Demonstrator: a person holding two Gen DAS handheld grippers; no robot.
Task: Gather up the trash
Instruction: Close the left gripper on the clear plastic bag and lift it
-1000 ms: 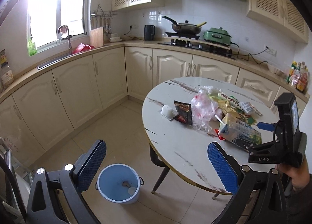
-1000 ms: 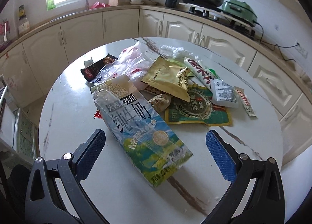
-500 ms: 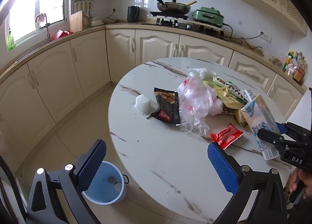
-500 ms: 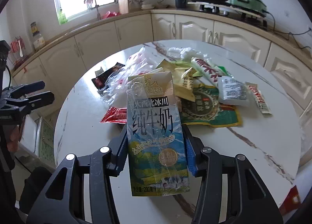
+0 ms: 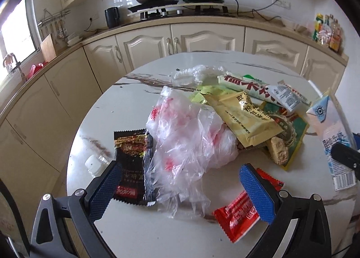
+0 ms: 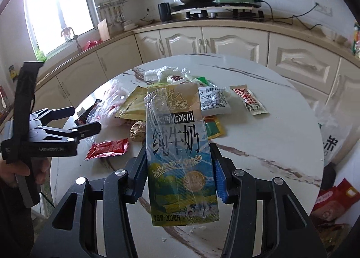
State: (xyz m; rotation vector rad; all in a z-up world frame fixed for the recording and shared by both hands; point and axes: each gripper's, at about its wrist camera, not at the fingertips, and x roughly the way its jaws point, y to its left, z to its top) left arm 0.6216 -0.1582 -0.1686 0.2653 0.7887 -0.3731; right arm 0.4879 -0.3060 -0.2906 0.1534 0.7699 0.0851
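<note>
The right gripper (image 6: 177, 181) clamps a milk carton (image 6: 180, 154) by its lower sides, long axis upright, lifted clear of the round marble table (image 6: 281, 145). The left gripper (image 5: 180, 192), jaws wide and empty, hangs over the litter pile. The crumpled clear plastic bag (image 5: 186, 145) lies directly ahead between its pads, nearer than the red sachet (image 5: 238, 217) at its right finger.
</note>
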